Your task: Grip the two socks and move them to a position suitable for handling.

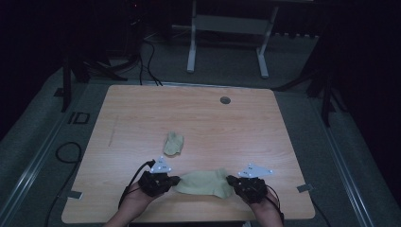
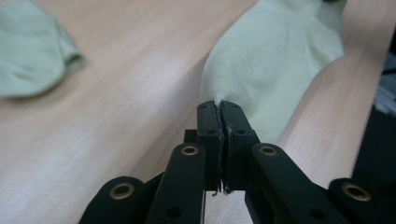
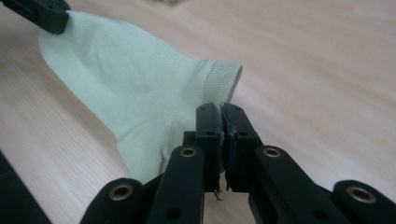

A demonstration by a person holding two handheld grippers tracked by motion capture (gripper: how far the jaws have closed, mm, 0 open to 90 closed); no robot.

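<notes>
High view: dim overall, room edges nearly black; the counter is the one evenly lit surface, no hard shadows, slightly soft. Left gripper view and right gripper view: brighter, diffuse light, no glare. Near black links sharp; far wood and the sock go soft toward the top.
</notes>
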